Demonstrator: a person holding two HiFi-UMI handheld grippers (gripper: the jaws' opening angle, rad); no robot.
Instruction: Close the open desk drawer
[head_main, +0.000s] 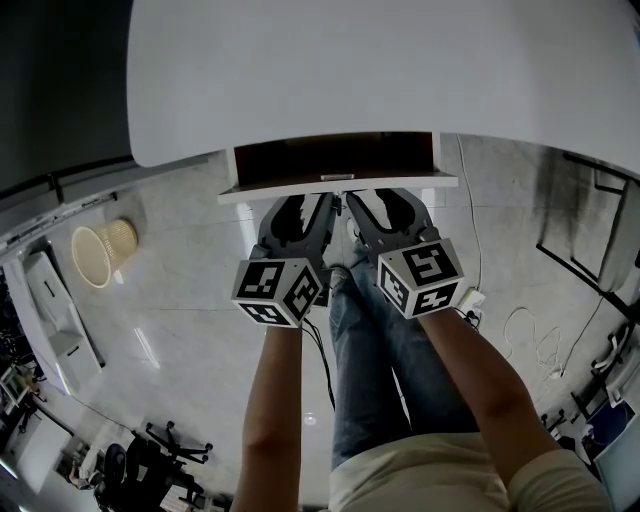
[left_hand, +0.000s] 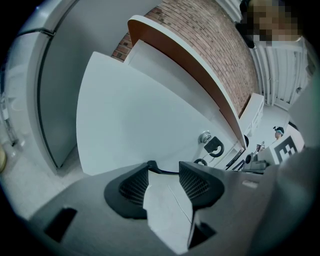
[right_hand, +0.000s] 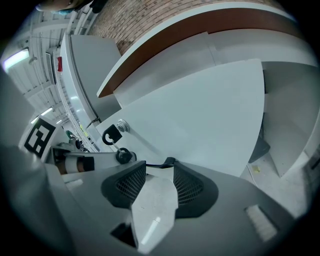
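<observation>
Spread and empty just before the drawer front (head_main: 338, 186), the left claw (head_main: 300, 206) and right claw (head_main: 384, 202) should push evenly either side of its lock (left_hand: 205, 137), keeping it square.

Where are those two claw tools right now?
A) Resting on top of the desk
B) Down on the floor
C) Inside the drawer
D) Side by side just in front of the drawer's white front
D: the head view shows the left gripper and the right gripper next to each other before the open drawer's front, with their jaws apart and nothing between them.
</observation>
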